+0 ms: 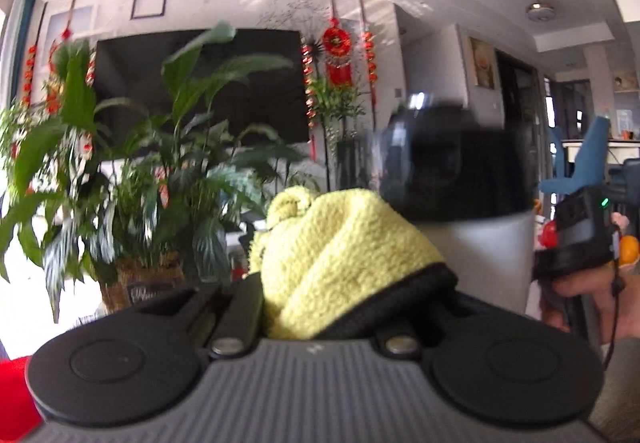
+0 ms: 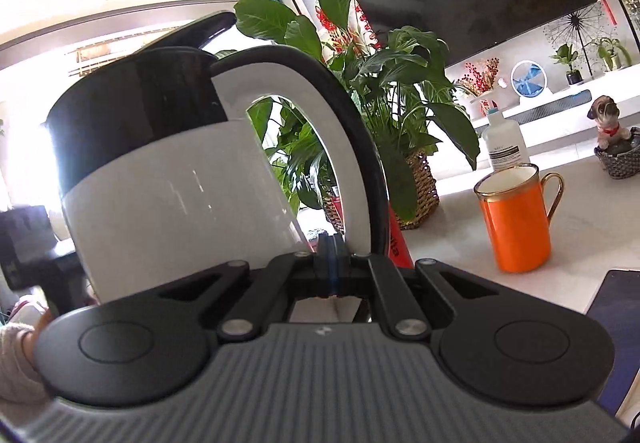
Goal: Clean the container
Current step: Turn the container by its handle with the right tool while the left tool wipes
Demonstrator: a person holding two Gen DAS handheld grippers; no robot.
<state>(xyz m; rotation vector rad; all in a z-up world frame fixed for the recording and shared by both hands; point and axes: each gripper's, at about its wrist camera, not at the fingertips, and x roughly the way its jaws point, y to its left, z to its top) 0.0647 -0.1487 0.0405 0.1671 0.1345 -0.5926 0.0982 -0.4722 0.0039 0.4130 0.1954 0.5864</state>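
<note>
Steadying the kettle [image 2: 168, 171] with right gripper [image 2: 331, 243] clamped on its handle, press the left gripper [image 1: 344, 283]'s clenched cloth [image 1: 340, 255] firmly against its side

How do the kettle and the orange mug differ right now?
The kettle is white with a black top, tilted, its handle clamped in the right tool; the orange mug stands upright on the counter, untouched. The kettle's handle is broad, the mug's thin and gold. Both have looped handles.
</note>
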